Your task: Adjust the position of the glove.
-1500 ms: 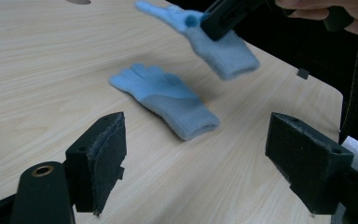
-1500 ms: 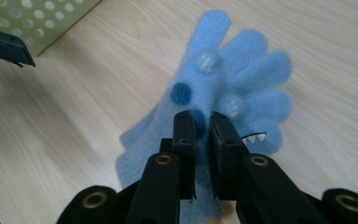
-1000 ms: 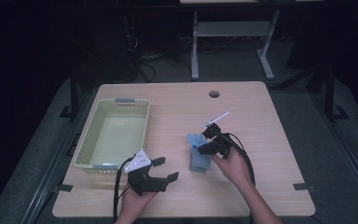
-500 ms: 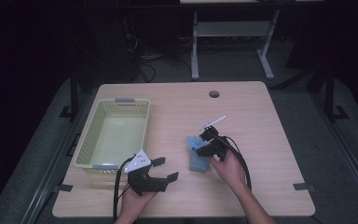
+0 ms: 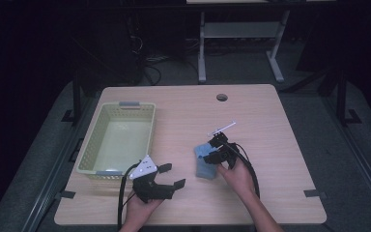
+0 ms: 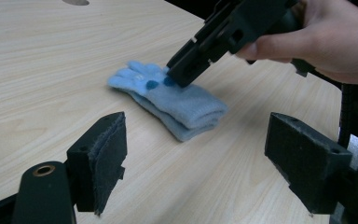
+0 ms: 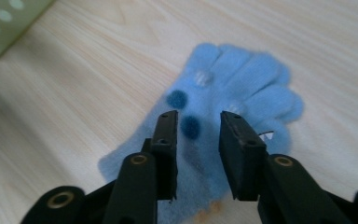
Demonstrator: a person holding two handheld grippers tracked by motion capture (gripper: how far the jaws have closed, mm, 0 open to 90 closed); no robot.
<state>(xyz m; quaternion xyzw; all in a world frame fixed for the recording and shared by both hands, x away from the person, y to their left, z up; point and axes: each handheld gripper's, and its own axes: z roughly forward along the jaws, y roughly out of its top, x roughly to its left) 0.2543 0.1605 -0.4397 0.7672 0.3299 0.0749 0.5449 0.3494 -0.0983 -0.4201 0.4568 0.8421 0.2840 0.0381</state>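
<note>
A pair of light blue knit gloves (image 5: 203,164) (image 6: 177,102) (image 7: 242,93) lies folded flat on the wooden table, right of centre. My right gripper (image 5: 211,153) (image 6: 179,74) (image 7: 198,123) points down at the gloves near their fingers. Its jaws have just been opening and stand a little apart over the fabric with nothing pinched between them. My left gripper (image 5: 173,175) (image 6: 196,149) rests near the table's front edge, left of the gloves, open wide with nothing between its pads.
A pale yellow-green plastic basket (image 5: 89,150) (image 7: 4,23) stands at the table's left side. A round cable hole (image 5: 221,97) (image 6: 74,2) sits near the far edge. Cables trail from both grippers toward the person. Dark floor and a desk frame lie beyond.
The right gripper's jaws have parted slightly above the gloves, which stay lying on the table. The left gripper has not moved.
</note>
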